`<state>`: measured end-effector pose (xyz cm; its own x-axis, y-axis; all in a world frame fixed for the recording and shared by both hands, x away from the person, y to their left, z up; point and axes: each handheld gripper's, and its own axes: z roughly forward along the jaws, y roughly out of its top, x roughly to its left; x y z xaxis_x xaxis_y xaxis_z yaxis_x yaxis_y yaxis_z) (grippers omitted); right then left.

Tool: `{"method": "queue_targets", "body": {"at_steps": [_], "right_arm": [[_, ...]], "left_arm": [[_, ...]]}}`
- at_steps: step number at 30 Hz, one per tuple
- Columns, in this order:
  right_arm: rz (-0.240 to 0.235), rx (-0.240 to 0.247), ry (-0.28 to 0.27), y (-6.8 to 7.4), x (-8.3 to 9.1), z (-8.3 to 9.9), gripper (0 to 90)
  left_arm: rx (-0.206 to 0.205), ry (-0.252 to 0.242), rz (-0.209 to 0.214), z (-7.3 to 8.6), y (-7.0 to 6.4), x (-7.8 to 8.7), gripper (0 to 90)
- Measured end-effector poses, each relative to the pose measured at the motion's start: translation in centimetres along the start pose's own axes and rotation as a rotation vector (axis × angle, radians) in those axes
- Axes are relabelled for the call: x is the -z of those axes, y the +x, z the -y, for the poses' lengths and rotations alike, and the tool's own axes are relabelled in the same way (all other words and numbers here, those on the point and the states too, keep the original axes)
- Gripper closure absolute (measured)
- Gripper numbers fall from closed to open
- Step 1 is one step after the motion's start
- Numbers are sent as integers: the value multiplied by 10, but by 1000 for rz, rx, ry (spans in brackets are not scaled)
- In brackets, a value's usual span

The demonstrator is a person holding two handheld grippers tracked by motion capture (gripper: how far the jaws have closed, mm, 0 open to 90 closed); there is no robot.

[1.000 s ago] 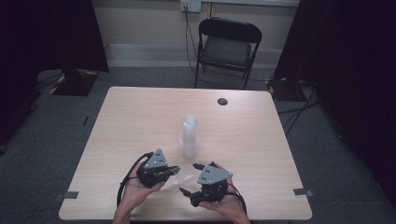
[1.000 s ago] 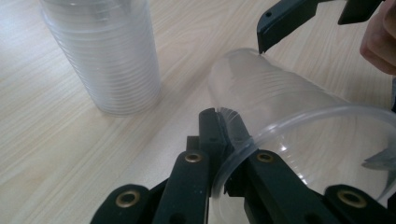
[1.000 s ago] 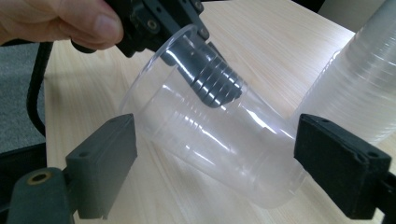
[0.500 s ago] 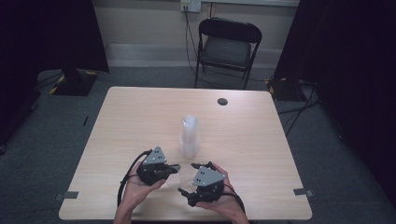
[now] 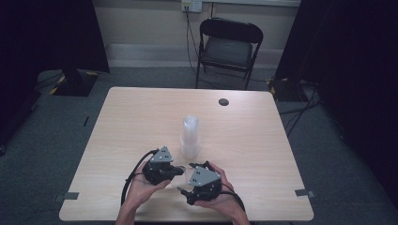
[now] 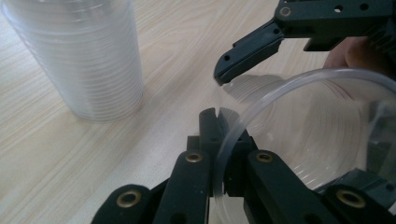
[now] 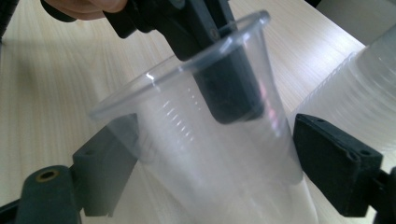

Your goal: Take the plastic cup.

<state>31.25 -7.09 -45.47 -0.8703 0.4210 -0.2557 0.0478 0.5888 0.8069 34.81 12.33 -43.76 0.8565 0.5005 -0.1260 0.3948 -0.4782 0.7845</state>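
Observation:
A tall stack of clear plastic cups stands upright in the middle of the table. Just in front of it my two grippers meet around a single clear cup. My left gripper is shut on this cup's rim, one jaw inside the cup and one outside. My right gripper is open, its jaws straddling the cup's lower body; the right-hand pad stands a little off the wall. In the left gripper view, one right gripper jaw reaches in from the upper right.
The light wooden table has a small dark round disc near its far edge. A black folding chair stands beyond the table. Both hands are close to the table's near edge.
My right gripper has shifted left, closing in on the single cup held by the left gripper. The left gripper and the cup stack have hardly moved.

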Motion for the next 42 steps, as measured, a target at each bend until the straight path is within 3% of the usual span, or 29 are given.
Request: {"method": "queue_targets", "body": {"at_steps": [7, 11, 18, 24, 35, 42], "right_arm": [[-3, 21, -11, 1, -3, -4, 178], [15, 50, -15, 5, -3, -6, 208], [21, 58, -68, 6, 0, -11, 262], [23, 54, -85, 6, -1, -14, 282], [35, 46, -93, 2, 2, -14, 301], [46, 16, -99, -3, 4, -14, 301]], "left_arm": [[33, 14, 21, -2, 2, -6, 890], [27, 31, 14, -4, 1, -8, 882], [38, 60, 16, -5, 2, -10, 858], [64, 44, 18, -2, 4, -7, 859], [69, 7, 2, -3, 4, -9, 828], [99, -40, -21, -4, 5, -6, 759]]}}
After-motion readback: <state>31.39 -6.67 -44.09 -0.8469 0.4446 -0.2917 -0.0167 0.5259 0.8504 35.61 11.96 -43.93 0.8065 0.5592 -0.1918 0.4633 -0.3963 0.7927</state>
